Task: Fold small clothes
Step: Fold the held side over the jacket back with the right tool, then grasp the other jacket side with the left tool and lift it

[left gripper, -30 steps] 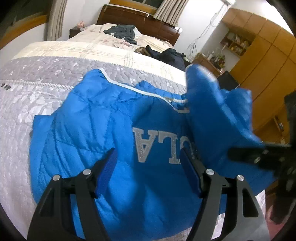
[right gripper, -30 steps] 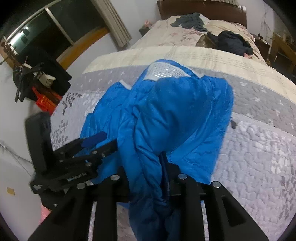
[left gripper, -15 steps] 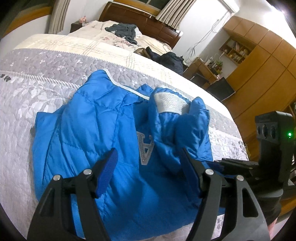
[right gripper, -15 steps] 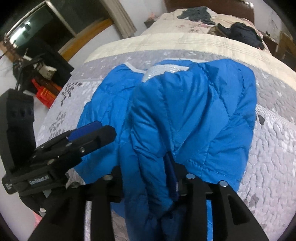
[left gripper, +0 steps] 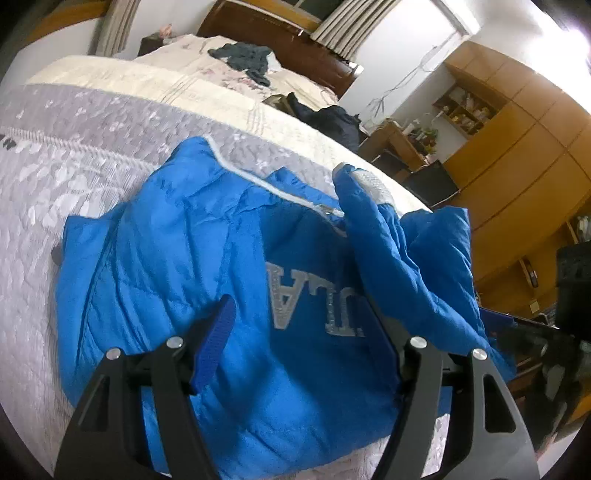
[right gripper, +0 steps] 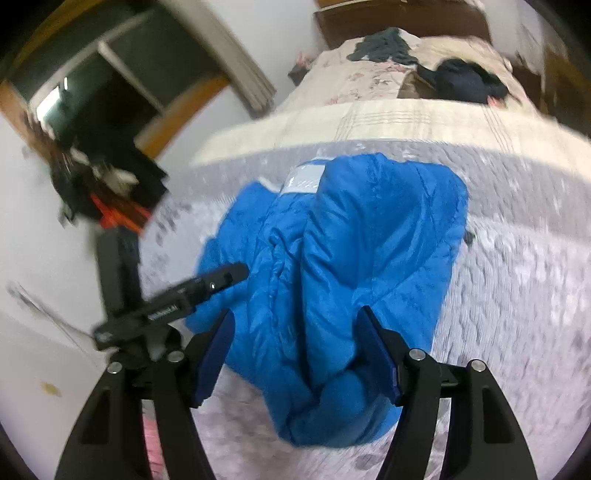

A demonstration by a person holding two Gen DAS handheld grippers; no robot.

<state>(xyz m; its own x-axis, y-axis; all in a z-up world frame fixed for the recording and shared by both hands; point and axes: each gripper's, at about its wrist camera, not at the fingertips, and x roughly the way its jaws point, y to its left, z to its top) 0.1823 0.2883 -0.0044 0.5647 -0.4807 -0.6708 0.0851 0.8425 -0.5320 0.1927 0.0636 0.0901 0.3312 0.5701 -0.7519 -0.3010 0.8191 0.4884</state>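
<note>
Blue jacket [left gripper: 229, 280] lies on grey quilt [left gripper: 55, 177], right sleeve [left gripper: 388, 251] folded inward. Left gripper [left gripper: 299, 332] and right gripper [right gripper: 295, 343] both spread wide, holding nothing.

We see a bright blue quilted jacket [left gripper: 207, 266] with silver-grey letters [left gripper: 314, 295] across it, a white trim line [left gripper: 258, 181] along one edge, and a pale silver glittery cuff [left gripper: 373, 184] on its sleeve. It lies on a bedspread [left gripper: 74, 155] of grey and lilac with a white leaf and flower pattern (a cream band with thin stripes runs beyond it). Our left gripper [left gripper: 299, 328] and right gripper [right gripper: 295, 343] are black, each with dark blue pads [left gripper: 218, 332] and small silver screws. Farther off we see a dark brown headboard [left gripper: 280, 37], grey and black clothes [left gripper: 243, 59], beige striped curtains [left gripper: 351, 18], and honey-yellow wooden cupboards [left gripper: 517, 155].
</note>
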